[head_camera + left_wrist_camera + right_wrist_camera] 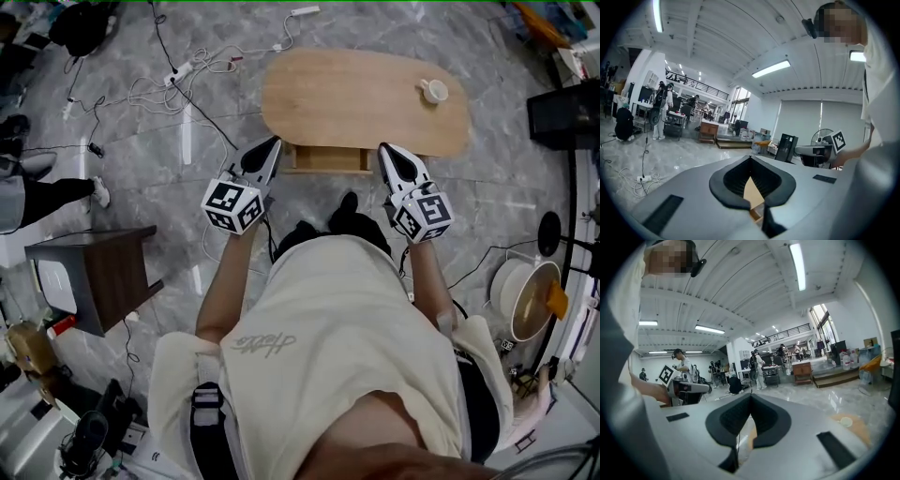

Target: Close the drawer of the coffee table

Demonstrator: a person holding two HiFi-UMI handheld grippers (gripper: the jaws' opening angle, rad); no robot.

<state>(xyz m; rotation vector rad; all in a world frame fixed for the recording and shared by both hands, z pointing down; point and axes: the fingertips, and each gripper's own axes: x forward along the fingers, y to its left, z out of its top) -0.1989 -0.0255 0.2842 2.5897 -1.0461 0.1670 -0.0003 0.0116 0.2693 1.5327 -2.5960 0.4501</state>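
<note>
**Drawer standing out; both grippers at its front, push pending**

Head view. Oval wooden counter (366,94). The drawer (328,158) projects from the middle of its near long edge and is not yet closed. The left gripper (269,153) is just beside the drawer's left end and the right gripper (390,157) just beside its right end. Whether either touches the front cannot be told. A white cup (433,91) sits near the counter's right end, well apart from the drawer.

Left gripper view. The jaws are clenched tip to tip with nothing between them. Tan wood shows through the gap below; it could be counter or drawer.

Right gripper view. The jaws are likewise clenched and empty. The counter and cup lie at lower right.

Assessment. The step in hand appears to be the approach, with the push not yet begun. The next move calls for both clenched tips set against the drawer front and driven evenly toward the counter's far edge, so the drawer runs straight and does not bind.
</note>
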